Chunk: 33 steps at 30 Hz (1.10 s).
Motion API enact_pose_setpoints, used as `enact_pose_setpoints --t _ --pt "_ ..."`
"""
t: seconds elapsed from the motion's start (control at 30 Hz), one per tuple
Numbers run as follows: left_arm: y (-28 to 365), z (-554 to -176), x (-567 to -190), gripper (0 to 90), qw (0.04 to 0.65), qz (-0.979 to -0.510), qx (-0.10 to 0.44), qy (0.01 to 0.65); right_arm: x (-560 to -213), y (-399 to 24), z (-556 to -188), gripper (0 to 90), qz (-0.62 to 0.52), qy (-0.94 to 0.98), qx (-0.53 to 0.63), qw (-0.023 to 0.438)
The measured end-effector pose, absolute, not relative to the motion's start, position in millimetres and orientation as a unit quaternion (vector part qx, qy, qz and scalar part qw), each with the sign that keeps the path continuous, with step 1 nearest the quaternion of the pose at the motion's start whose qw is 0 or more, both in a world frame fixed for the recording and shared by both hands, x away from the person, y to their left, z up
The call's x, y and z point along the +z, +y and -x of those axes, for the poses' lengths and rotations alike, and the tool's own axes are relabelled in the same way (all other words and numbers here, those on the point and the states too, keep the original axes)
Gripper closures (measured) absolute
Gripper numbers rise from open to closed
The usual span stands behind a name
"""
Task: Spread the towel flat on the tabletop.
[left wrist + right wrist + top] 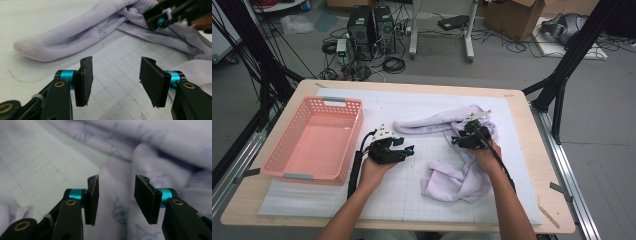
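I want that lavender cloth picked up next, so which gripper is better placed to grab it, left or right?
Right. The right gripper is over the lavender cloth, jaws open with a fold between them. The left gripper is open above the bare grid mat, short of the cloth.

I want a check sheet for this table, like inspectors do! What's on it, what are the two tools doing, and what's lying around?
Surface: wooden table under a white gridded mat.
Job's things: pale purple printed cloth, crumpled on the mat's right half; one long fold reaches left.
Clutter: empty pink basket at the left edge.
Grippers: left tool open over bare mat, cloth just beyond it; right tool open with cloth between its jaws, not pinched.
Cables: a black cable trails from the left tool; loose wires on the floor.
Surroundings: two computer towers, a cardboard box, black frame legs.
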State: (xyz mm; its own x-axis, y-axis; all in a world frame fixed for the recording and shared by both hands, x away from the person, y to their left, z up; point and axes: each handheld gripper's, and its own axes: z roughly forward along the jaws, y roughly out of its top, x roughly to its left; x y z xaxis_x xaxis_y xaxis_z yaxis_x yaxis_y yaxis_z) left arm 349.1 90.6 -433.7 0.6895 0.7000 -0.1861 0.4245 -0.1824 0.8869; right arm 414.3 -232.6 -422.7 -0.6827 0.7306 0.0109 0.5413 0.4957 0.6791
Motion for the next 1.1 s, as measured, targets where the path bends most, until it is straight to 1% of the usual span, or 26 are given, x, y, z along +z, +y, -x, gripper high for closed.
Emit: enact_pose_setpoints --t 0.07,0.13,0.17,0.2,0.23,0.3,0.37,0.5,0.7,0.8,0.87,0.9,0.93,0.97,1.0,1.07,1.1 --pt "94 -346 -433 44.9 0.52 -0.758 0.136 0.37 -433 -226 -417 58.1 -0.375 0.863 0.309 0.135" --pt "98 -344 -434 44.9 0.52 -0.756 0.137 0.373 -436 -225 -417 62.4 -0.391 0.852 0.321 0.139" --pt "100 -343 -435 44.9 0.519 -0.756 0.138 0.374 -437 -225 -416 66.0 -0.395 0.848 0.324 0.143" --pt "101 -342 -435 45.0 0.517 -0.757 0.136 0.376 -438 -224 -414 74.9 -0.396 0.845 0.327 0.148" --pt "103 -342 -434 45.0 0.515 -0.759 0.136 0.375 -438 -224 -413 83.8 -0.397 0.843 0.334 0.14" --pt "105 -338 -432 45.1 0.518 -0.758 0.143 0.371 -437 -222 -412 86.0 -0.403 0.841 0.334 0.138" --pt "108 -336 -429 45.8 0.521 -0.757 0.15 0.365 -436 -219 -415 86.4 -0.404 0.842 0.342 0.103" --pt "116 -336 -427 46.0 0.528 -0.745 0.156 0.376 -435 -198 -421 86.4 -0.394 0.844 0.352 0.088" --pt "122 -335 -428 46.1 0.531 -0.741 0.153 0.382 -426 -156 -433 86.5 -0.368 0.827 0.423 0.051" --pt "122 -334 -428 46.6 0.534 -0.739 0.146 0.385 -416 -135 -434 86.4 -0.336 0.806 0.485 0.046" --pt "123 -333 -427 46.5 0.534 -0.739 0.144 0.384 -414 -129 -434 85.7 -0.332 0.797 0.502 0.049" --pt "124 -333 -427 46.5 0.534 -0.739 0.145 0.384 -415 -127 -435 83.8 -0.334 0.801 0.494 0.05" --pt "124 -333 -427 46.6 0.535 -0.737 0.144 0.386 -416 -127 -435 79.9 -0.338 0.802 0.489 0.052" --pt "125 -333 -427 46.6 0.537 -0.735 0.142 0.388 -415 -129 -434 70.2 -0.346 0.799 0.49 0.05" --pt "126 -333 -428 46.6 0.542 -0.732 0.137 0.391 -414 -131 -433 63.0 -0.355 0.794 0.491 0.052" --pt "127 -333 -428 46.5 0.544 -0.729 0.136 0.393 -406 -140 -427 61.1 -0.358 0.79 0.491 0.078" --pt "127 -332 -428 46.6 0.543 -0.729 0.137 0.394 -402 -144 -423 59.9 -0.354 0.793 0.484 0.108"
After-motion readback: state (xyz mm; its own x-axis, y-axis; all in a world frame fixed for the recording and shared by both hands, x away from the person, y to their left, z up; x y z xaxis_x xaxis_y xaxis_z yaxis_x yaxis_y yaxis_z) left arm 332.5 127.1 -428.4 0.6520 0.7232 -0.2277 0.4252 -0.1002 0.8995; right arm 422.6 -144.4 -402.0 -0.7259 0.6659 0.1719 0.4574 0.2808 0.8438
